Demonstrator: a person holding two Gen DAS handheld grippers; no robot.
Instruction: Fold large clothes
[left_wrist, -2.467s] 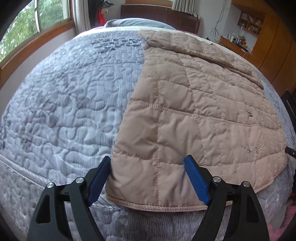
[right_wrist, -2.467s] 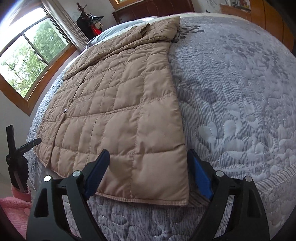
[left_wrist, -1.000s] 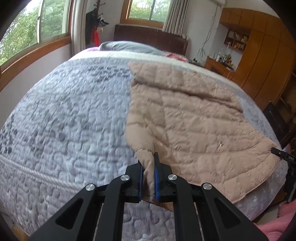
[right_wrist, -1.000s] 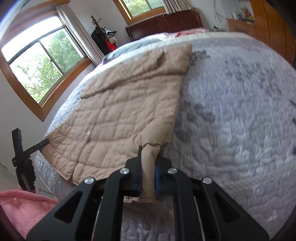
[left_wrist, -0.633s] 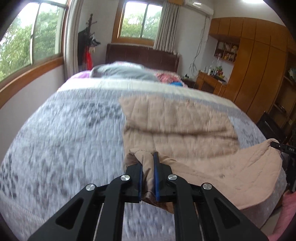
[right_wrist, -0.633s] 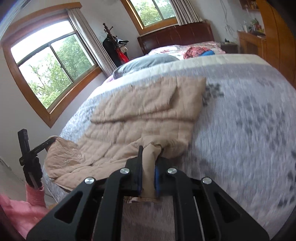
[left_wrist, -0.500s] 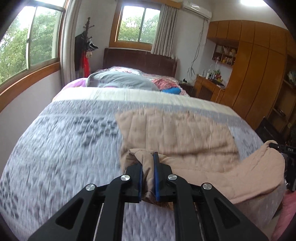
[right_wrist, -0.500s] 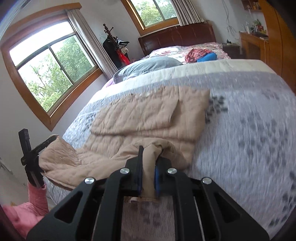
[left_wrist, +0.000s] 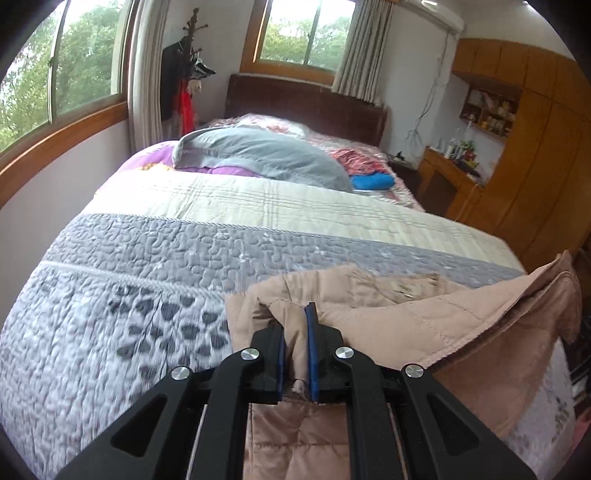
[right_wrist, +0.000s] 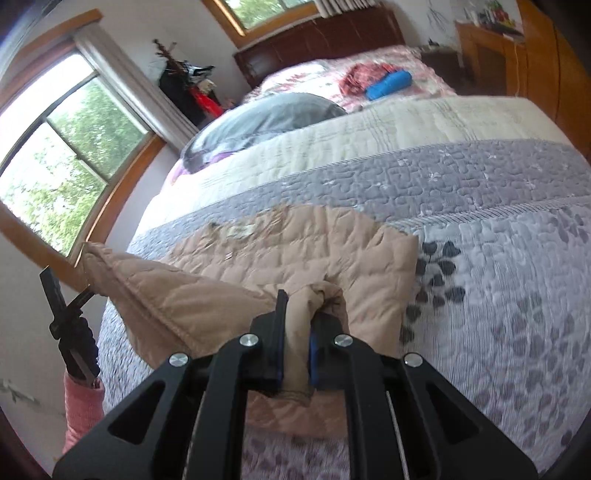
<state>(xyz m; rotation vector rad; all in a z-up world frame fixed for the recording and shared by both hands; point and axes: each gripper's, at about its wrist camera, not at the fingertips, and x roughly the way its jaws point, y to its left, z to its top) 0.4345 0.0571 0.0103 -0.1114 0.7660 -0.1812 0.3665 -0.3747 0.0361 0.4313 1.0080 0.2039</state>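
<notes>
A: What fills the left of the left wrist view?

B: A curved window (left_wrist: 55, 74) with a wooden sill at upper left, green trees outside. Right of it a coat stand (left_wrist: 188, 74) with dark and red clothes, then a second window above a dark headboard (left_wrist: 306, 103).

A: And the bed?

B: The bed (left_wrist: 129, 288) takes the middle: a grey-lilac quilted cover with leaf print, a cream band beyond it, and a grey pillow (left_wrist: 258, 155) near the headboard. A blue roll (left_wrist: 371, 181) lies right of the pillow.

A: The far right?

B: Wooden cupboards (left_wrist: 535, 166) and a shelf with small items, upper right.

A: Where is the garment?

B: The tan quilted jacket (left_wrist: 424, 317) lies at lower centre and right of the bed, partly lifted off the cover. The left gripper (left_wrist: 295, 332) has its fingers clamped on a bunched edge of it.

A: The other view?

B: The right gripper (right_wrist: 295, 325) likewise pinches a fold of the jacket (right_wrist: 295, 251), fingers together on the cloth. At lower left a pink sleeve (right_wrist: 83, 410) shows.
</notes>
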